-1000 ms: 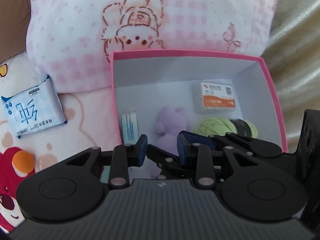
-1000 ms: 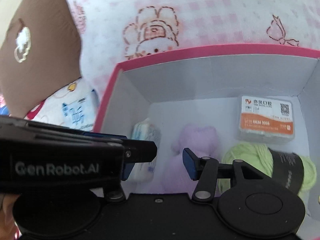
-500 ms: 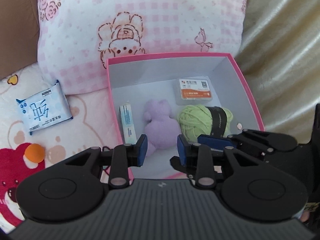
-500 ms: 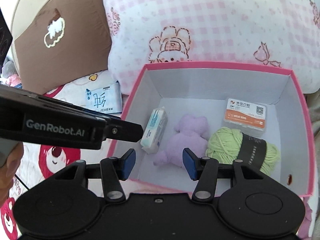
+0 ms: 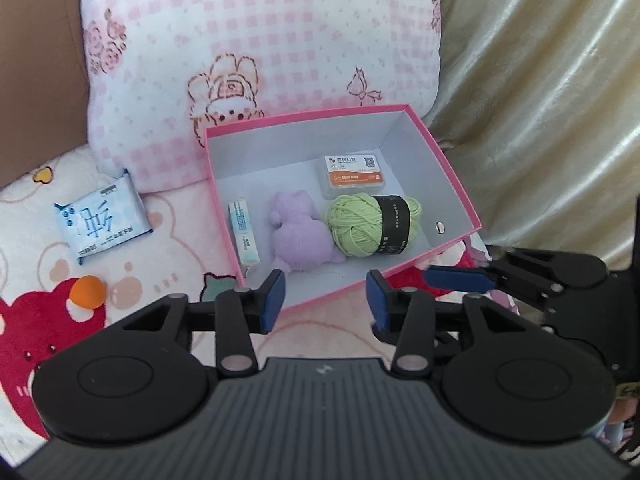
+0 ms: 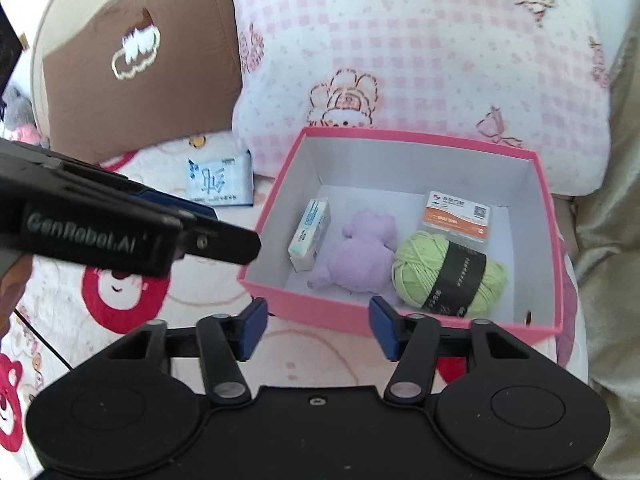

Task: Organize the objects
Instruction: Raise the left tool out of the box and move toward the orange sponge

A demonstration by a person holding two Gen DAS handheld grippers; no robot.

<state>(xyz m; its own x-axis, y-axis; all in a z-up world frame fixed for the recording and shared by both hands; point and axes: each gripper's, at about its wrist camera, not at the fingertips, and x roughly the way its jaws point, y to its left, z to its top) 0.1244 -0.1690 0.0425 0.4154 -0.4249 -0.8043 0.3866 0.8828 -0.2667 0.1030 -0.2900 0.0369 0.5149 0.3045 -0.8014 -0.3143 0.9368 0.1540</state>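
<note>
Left wrist view: we hover with left gripper and right gripper both empty, jaws just opening, over the pink cardboard box; risk is snagging its near rim heading for the blue tissue pack and orange ball lying on open blanket beside its left wall.

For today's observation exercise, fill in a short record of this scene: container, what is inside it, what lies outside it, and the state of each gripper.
container: pink box, open, no lid in view
inside: tissue pack, purple plush toy, green yarn ball, orange-labelled plastic case
outside: blue wet-wipe packet, orange ball, both on the cartoon blanket
left gripper: open, empty, just been opening
right gripper: open, empty, just been opening
</note>
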